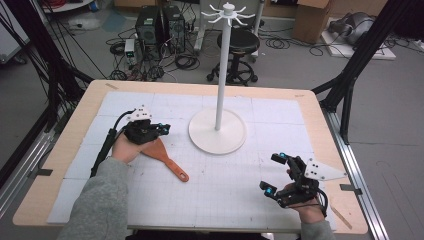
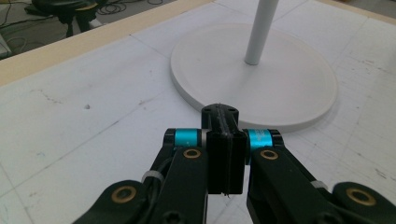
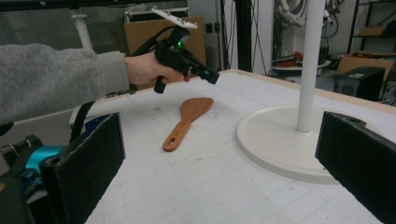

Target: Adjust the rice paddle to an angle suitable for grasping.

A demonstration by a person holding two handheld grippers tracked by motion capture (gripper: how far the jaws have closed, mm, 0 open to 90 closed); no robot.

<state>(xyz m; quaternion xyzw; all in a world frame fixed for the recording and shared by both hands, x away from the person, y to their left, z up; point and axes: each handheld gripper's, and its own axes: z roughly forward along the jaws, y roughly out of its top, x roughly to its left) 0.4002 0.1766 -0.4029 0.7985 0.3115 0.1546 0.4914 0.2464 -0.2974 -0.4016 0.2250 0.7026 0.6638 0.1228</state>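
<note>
- My left gripper (image 1: pixel 161 128) hovers jaws together, empty, just above the orange-brown wooden spatula (image 1: pixel 165 156) — which lies flat on the white gridded mat (image 1: pixel 225 190), beside the white hook stand's round base (image 1: pixel 217 134).
- My right gripper (image 1: pixel 274 174) waits well apart, jaws wide — nothing between them.
- Judging by this, nothing is hung yet; grasping and lifting remain.
- No readable writing.

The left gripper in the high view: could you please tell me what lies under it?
Under the left gripper, whose jaws are shut on nothing, lies a wooden spatula on the white mat. The high view hides its blade tip beneath gripper and hand; the right gripper view shows the whole spatula.
</note>
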